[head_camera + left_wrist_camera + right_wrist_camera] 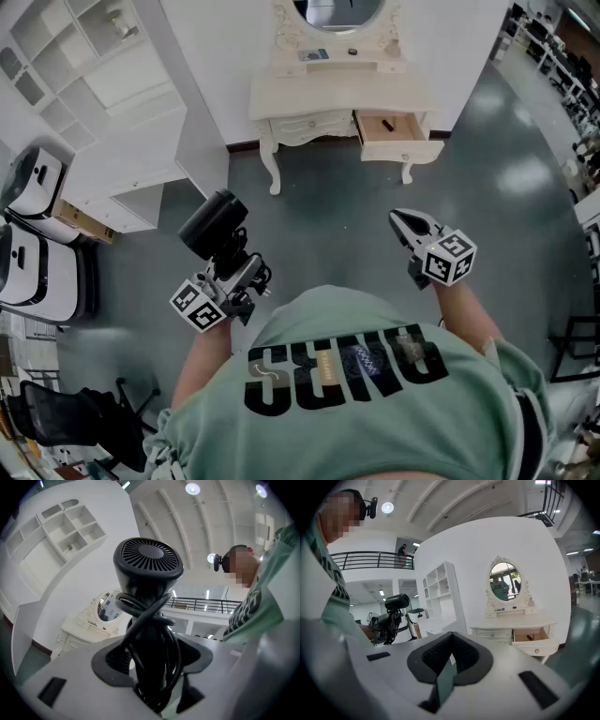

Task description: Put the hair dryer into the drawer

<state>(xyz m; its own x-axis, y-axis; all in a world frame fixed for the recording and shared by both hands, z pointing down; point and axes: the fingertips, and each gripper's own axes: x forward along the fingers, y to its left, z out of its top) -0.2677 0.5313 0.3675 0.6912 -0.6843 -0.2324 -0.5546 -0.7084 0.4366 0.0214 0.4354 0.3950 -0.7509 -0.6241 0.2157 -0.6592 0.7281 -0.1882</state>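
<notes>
The hair dryer (147,566) is not in the drawer yet. It stands upright in the left tongs (236,266), which are clamped on its handle with the black cord (151,634) wound round it, so the pads press on cord as well as handle. The open drawer (394,127) is at the right end of the white counter (281,98) under the mirror (337,11), well apart from the person across bare grey floor (347,206).

The main risk, as I judge it, is that grip over the cord. The loops could shift under the pads, and the heavy head above the tongs could then tip or twist on the way. A loose loop might also catch the drawer front when the dryer goes in. The drawer looks shallow and seems to hold a small object already, so the dryer may have to go in lying flat. Put in upright or crooked, it could jam or stop the drawer from closing.

The left forearm is bent at the person's side, its tongs pointing a little upward. The right tongs (403,221) are held out on the other side, aimed slightly downward toward the counter, their jaws together with nothing between them.
</notes>
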